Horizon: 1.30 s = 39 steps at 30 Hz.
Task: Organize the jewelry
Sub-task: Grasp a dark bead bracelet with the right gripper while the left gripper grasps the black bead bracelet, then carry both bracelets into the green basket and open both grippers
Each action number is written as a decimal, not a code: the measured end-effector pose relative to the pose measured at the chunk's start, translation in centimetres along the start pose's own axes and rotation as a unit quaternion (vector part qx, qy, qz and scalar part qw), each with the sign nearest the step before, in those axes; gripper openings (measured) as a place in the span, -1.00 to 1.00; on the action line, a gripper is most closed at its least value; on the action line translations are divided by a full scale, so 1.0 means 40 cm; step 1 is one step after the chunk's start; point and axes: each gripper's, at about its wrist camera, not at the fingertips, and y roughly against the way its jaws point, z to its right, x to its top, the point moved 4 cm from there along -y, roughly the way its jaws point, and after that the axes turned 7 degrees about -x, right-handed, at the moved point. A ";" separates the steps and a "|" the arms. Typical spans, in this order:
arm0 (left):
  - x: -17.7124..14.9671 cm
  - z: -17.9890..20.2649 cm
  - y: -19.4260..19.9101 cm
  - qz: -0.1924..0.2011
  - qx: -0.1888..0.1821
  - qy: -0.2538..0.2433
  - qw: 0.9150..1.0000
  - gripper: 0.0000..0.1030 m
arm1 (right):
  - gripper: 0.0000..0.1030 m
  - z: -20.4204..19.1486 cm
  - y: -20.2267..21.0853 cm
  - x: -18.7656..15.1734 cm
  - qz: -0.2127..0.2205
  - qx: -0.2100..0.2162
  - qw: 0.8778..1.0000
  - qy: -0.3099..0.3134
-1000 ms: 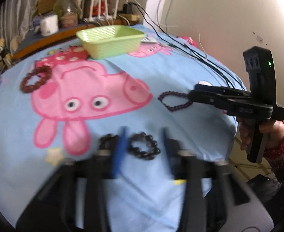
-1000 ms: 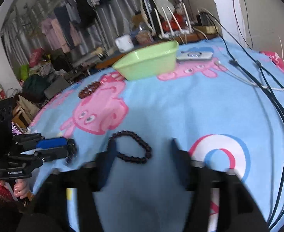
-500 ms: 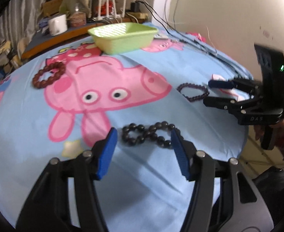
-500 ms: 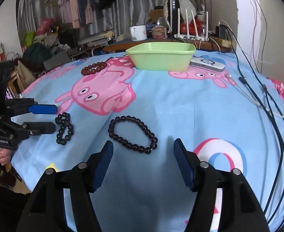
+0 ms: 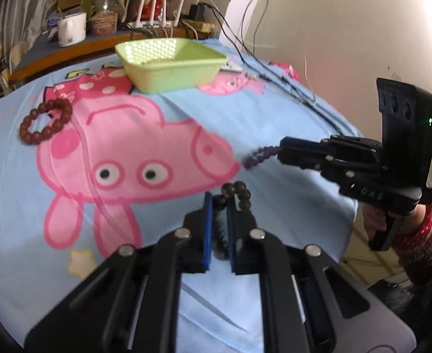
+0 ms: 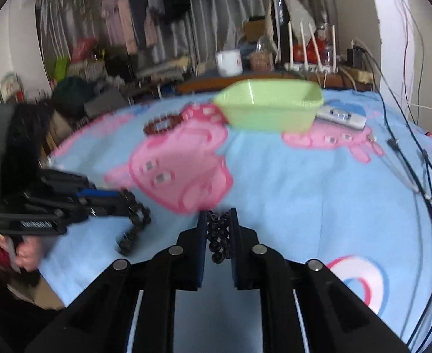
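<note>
My left gripper (image 5: 218, 206) is shut on a black bead bracelet (image 5: 236, 195) and holds it just above the blue cartoon sheet; it also shows in the right wrist view (image 6: 133, 216), dangling from the left gripper (image 6: 124, 203). My right gripper (image 6: 218, 223) is shut on a dark purple bead bracelet (image 6: 217, 236), which hangs from the right gripper (image 5: 283, 150) in the left wrist view (image 5: 258, 156). A brown bead bracelet (image 5: 45, 122) lies on the sheet at the left. A green plastic basket (image 5: 169, 61) stands at the far side.
Black cables (image 6: 422, 170) run along the sheet's right side, near a white remote (image 6: 341, 116). A shelf behind holds a white mug (image 5: 70, 28) and a router (image 5: 157, 6). A wall (image 5: 348, 29) stands to the right.
Both grippers have closed, the left on the black bracelet and the right on the purple one, and both bracelets have come up off the sheet.
</note>
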 end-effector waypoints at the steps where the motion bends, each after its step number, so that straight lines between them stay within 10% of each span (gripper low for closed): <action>1: 0.011 -0.001 0.007 0.004 -0.004 0.001 1.000 -0.84 | -1.00 0.000 0.008 0.017 0.008 0.005 1.000 -0.003; 19: 0.461 -0.065 0.083 0.149 0.066 -0.045 0.986 -0.84 | -1.00 0.100 -0.044 0.440 0.107 -0.018 0.994 0.007; 39: 0.530 -0.276 -0.192 0.116 0.149 0.032 0.982 -0.84 | -1.00 0.218 -0.331 0.419 0.010 -0.023 1.000 -0.012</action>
